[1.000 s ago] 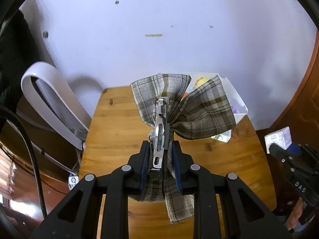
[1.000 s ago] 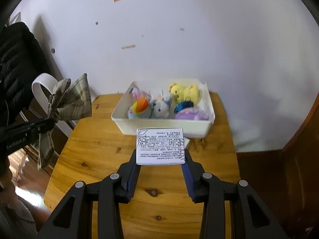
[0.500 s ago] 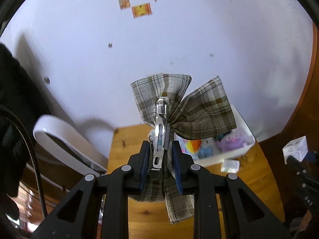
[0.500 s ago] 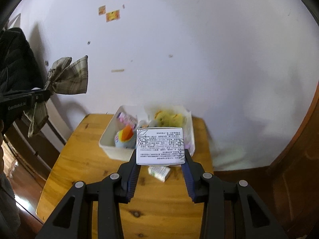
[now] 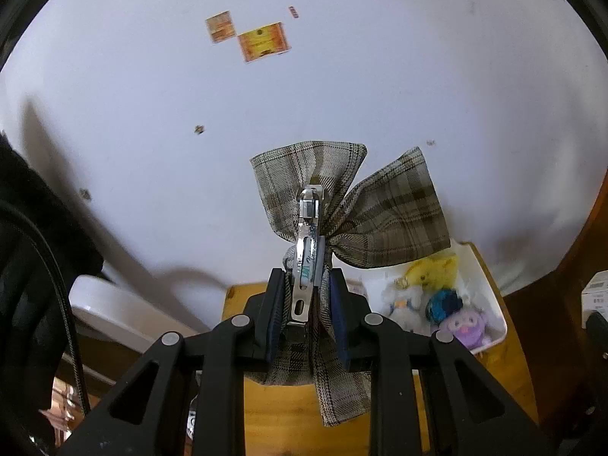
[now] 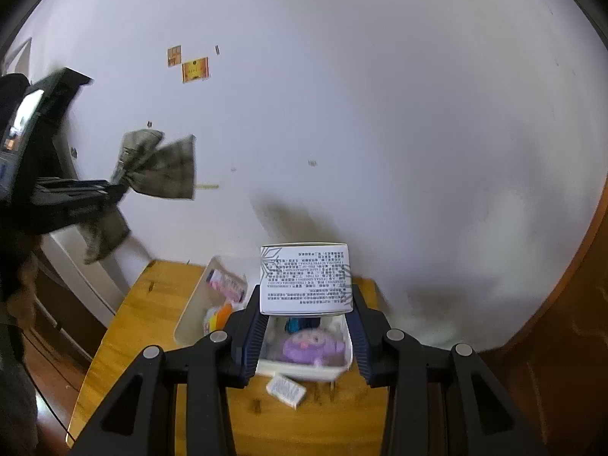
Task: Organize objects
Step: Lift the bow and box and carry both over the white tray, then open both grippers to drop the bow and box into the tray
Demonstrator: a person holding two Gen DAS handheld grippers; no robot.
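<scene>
- Your left gripper (image 5: 304,311) is clamped on the plaid bow hair clip (image 5: 380,220); its metal clasp (image 5: 307,250) stands upright between the two fingers, and the fabric tails hang down below them.
- You hold the bow in the air in front of the white wall (image 5: 380,76), above the near left part of the wooden tabletop (image 5: 281,418).
- From the right wrist camera, the same bow (image 6: 159,167) shows blurred at the left, well apart from the bin and higher than it.
- Your right gripper (image 6: 306,326) is clenched on a white printed box (image 6: 305,279), gripped at its lower side edges with the printed face toward the camera.
- That box hangs over the white plastic bin (image 6: 190,315), which sits on the tabletop (image 6: 152,304) against the wall.
- In the bin you can see a purple plush (image 6: 304,345), an orange and yellow toy (image 6: 218,317) and a pink packet (image 6: 228,285); the left wrist view adds a yellow plush (image 5: 433,269), a blue item (image 5: 442,304) and a pale plush (image 5: 399,300).
- A small white packet (image 6: 285,389) lies flat on the tabletop just in front of the bin, apart from both grippers.
- Two orange stickers (image 5: 247,36) are on the wall high above.
</scene>
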